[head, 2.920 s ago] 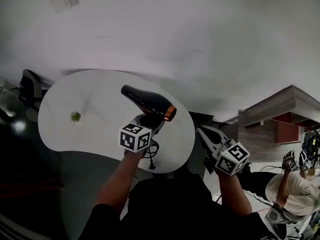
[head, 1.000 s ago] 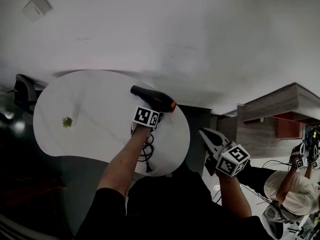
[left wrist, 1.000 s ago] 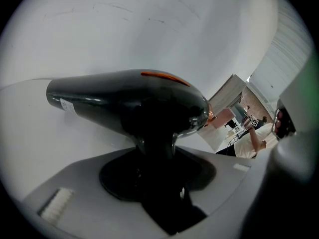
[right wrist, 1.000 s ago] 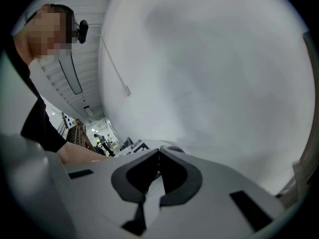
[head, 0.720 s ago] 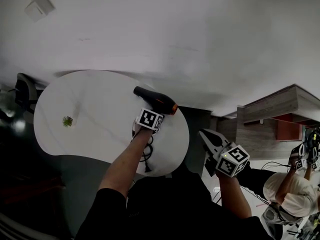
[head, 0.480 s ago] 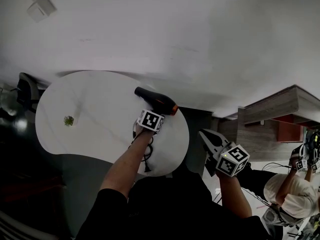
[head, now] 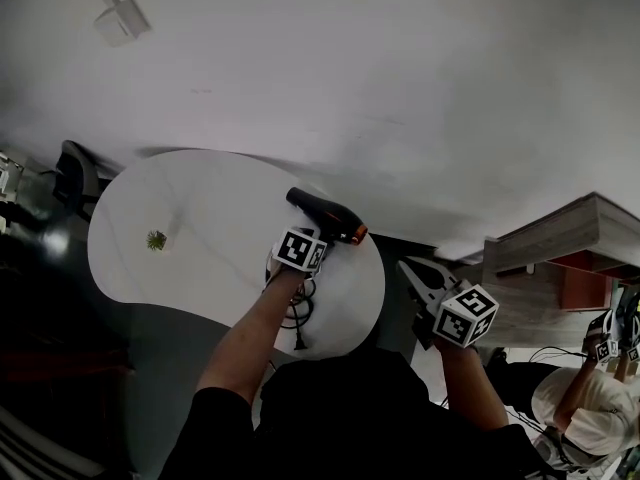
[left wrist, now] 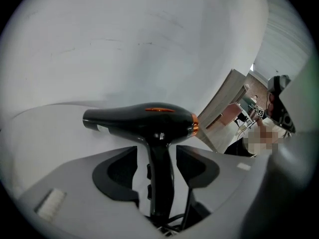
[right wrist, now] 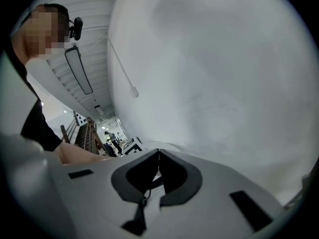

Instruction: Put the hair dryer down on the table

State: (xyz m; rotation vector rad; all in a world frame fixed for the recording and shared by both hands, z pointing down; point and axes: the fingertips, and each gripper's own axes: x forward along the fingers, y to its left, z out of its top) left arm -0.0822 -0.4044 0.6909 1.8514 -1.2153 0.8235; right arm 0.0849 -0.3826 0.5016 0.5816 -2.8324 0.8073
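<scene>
A black hair dryer with an orange ring lies on the right part of the white rounded table, its cord trailing to the near edge. My left gripper sits right behind it. In the left gripper view the dryer has its barrel level, and its handle stands between the jaws of the left gripper. The jaws are opening and a thin gap shows on each side of the handle. My right gripper hangs off the table's right side, shut on nothing.
A small green thing lies on the table's left part. A dark chair stands at the table's left edge. A wooden cabinet is at the right, and another person stands at the lower right.
The left gripper has carried the dryer down and away from me onto the table's right part. Over the last second it has hardly shifted. The right gripper has stayed put.
</scene>
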